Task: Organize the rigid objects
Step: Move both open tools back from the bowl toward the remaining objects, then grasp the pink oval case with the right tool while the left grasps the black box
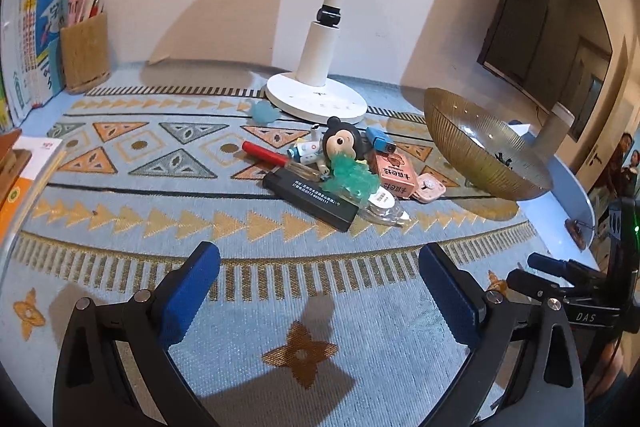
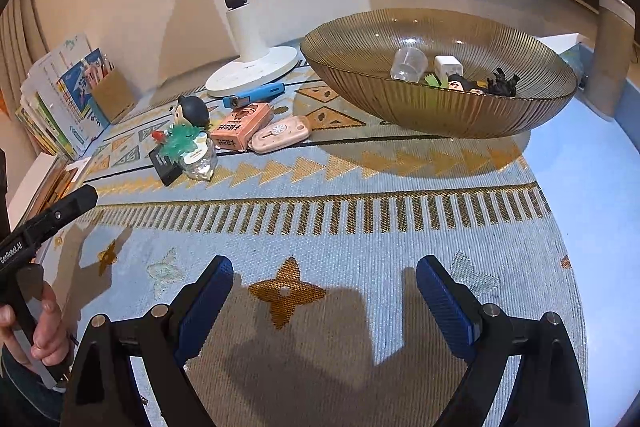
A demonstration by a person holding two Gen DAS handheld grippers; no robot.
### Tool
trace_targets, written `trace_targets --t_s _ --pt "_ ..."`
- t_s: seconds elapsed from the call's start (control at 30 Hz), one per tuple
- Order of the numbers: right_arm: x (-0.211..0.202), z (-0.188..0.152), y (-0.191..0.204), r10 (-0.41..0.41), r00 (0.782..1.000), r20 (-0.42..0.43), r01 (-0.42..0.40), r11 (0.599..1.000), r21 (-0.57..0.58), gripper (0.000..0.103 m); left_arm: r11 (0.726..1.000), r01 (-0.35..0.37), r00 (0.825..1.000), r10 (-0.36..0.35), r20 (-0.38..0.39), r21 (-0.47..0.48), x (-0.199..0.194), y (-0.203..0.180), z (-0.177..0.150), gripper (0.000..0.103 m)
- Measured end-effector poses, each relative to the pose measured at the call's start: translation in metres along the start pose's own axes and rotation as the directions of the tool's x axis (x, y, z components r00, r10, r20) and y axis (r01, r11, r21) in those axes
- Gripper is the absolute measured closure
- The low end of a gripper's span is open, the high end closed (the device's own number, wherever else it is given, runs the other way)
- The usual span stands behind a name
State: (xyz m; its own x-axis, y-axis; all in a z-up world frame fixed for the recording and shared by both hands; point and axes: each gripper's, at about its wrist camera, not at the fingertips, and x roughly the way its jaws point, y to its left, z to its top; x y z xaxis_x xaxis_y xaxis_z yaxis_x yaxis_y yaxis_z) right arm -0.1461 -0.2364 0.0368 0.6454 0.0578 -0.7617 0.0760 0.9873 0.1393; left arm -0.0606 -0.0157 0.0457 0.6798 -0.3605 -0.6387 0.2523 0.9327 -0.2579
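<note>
On the left, the left claw point(image 1: 319, 281) is hanging released over the patterned counter point(image 1: 120, 211), lined up with the clutter it is probably about to sort: a black box point(image 1: 310, 199), a doll figure point(image 1: 342, 143), a pink box point(image 1: 394, 177); to the right the glass bowl point(image 1: 480, 151) is sitting as the likely collecting place. The right claw point(image 2: 325, 287) is likewise gaping, holding nothing; only its view is showing a clear cup point(image 2: 408, 63) and small toys already lying inside that bowl.

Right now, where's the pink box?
In the right wrist view, the pink box lies on the patterned cloth, left of the glass bowl, between the black-haired figurine and pink clip.
</note>
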Motion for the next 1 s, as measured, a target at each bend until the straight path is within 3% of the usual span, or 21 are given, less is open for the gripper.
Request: trace_targets --t_s 0.3,0.47,0.5,0.57,0.6,0.7,0.8,0.87,1.0 --pt "0.001 0.002 -0.008 0.008 1.000 -0.014 -0.008 0.999 0.042 0.011 1.000 0.002 1.000 -0.002 0.001 0.011 -0.002 -0.001 0.000 0.004" --pt "0.003 0.019 0.003 0.034 0.999 -0.042 -0.033 0.999 0.025 0.011 1.000 0.002 0.997 -0.003 -0.081 -0.009 0.007 0.009 0.009 0.004" --pt "0.004 0.027 0.009 0.042 0.998 -0.048 -0.042 0.999 0.006 0.011 1.000 0.013 0.993 -0.014 -0.114 -0.011 0.011 0.013 0.014 0.004" --pt "0.004 0.038 0.024 0.059 0.997 -0.040 -0.061 0.997 -0.048 0.011 0.989 0.134 0.971 -0.143 -0.192 -0.056 0.022 0.026 0.026 0.004" --pt "0.005 0.043 0.030 0.066 0.997 -0.036 -0.069 0.995 -0.073 0.011 0.988 0.142 0.968 -0.152 -0.200 -0.061 0.024 0.028 0.030 0.004" --pt "0.014 0.058 0.053 0.025 0.999 -0.031 -0.029 0.986 -0.164 0.011 0.997 0.070 0.979 -0.067 -0.194 0.010 0.035 0.027 0.043 0.006" --pt "0.029 0.072 0.063 -0.034 0.999 -0.033 0.027 0.977 -0.213 0.031 0.999 0.042 0.977 -0.036 -0.210 0.022 0.055 0.027 0.054 0.023" --pt "0.043 0.079 0.058 -0.042 0.998 -0.051 0.031 0.980 -0.198 0.045 1.000 0.019 0.973 -0.021 -0.231 -0.012 0.069 0.029 0.058 0.023" --pt "0.067 0.089 0.046 -0.024 0.995 -0.095 0.010 0.990 -0.141 0.048 1.000 0.004 0.963 -0.003 -0.270 0.003 0.088 0.020 0.052 0.023"
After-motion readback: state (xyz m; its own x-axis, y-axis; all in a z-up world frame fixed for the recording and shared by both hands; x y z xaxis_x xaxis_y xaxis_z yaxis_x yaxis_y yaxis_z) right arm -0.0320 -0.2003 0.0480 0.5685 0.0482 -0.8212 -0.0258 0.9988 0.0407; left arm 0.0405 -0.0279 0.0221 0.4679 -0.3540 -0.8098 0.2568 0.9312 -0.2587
